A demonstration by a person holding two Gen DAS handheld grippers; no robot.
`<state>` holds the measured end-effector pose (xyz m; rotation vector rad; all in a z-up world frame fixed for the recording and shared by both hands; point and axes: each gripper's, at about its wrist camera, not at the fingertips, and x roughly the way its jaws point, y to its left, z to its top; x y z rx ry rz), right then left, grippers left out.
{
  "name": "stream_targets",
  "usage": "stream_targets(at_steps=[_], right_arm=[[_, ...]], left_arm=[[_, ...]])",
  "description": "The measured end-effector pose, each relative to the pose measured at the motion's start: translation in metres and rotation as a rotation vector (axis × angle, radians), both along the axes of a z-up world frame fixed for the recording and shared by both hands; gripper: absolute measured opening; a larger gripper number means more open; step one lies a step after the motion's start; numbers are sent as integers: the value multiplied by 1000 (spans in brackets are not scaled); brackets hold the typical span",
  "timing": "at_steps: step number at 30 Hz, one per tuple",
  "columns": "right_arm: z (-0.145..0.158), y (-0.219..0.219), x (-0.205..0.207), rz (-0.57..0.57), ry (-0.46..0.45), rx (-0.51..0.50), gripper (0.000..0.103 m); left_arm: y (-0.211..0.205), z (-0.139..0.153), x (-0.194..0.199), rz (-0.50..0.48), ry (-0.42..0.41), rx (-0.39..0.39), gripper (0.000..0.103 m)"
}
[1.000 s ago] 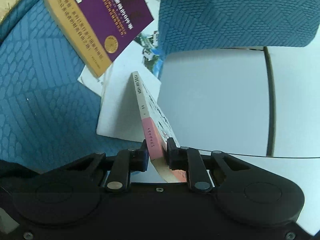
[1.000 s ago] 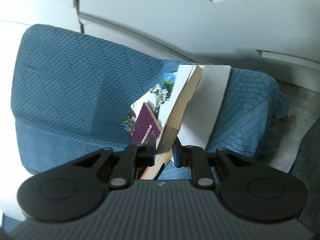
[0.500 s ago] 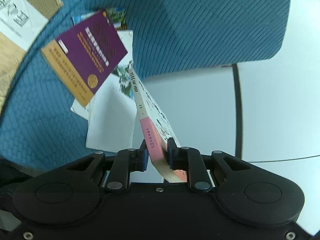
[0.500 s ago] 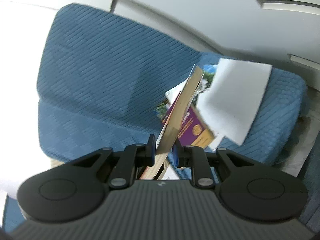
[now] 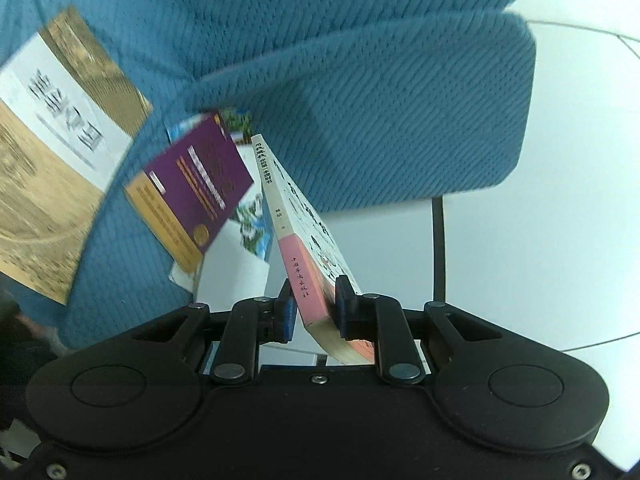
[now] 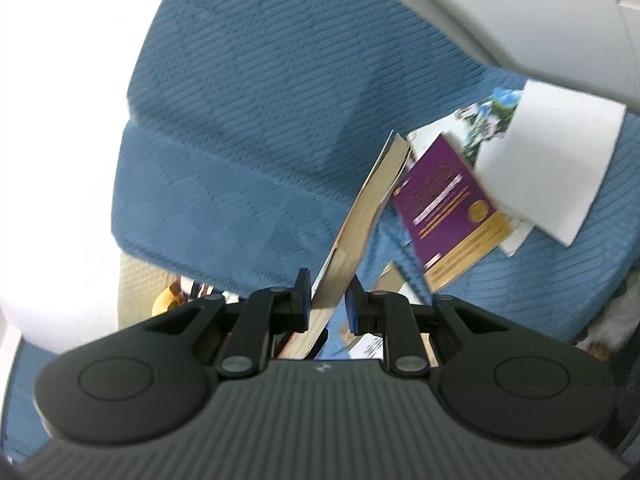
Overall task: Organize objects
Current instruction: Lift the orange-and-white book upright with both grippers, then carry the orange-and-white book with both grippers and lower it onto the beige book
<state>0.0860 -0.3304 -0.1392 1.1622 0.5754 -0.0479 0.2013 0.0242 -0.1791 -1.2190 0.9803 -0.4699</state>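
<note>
The left gripper (image 5: 314,306) clamps the pink-and-white paperback book (image 5: 298,236) by its spine end, low in the centre of its frame, while the right gripper (image 6: 328,300) pinches the yellowed page block of a tan-covered paperback (image 6: 370,216) likewise; both books stand edge-on, probably for carrying clear. At middle left, the purple-and-gold book (image 5: 192,196) lies on white papers (image 5: 236,280) atop the blue quilted sofa cushion (image 5: 380,80). Open cushion offers room upper right.

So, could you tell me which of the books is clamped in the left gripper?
The book with the pink-and-white spine: it stands on edge, pinched in the left gripper, while the purple book and tan-covered book lie flat on the blue sofa.
</note>
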Motion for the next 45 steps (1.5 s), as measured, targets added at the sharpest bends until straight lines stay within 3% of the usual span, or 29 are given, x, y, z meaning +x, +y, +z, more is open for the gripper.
stream_targets(at_steps=[11, 23, 37, 45], right_arm=[[3, 61, 42, 123, 2, 2, 21], [-36, 111, 82, 194, 84, 20, 21], [-96, 136, 100, 232, 217, 23, 22], [-126, 140, 91, 233, 273, 35, 22]], left_arm=[[79, 1, -6, 95, 3, 14, 19], [135, -46, -1, 132, 80, 29, 19], [154, -107, 3, 80, 173, 112, 20], [150, -125, 2, 31, 184, 181, 20]])
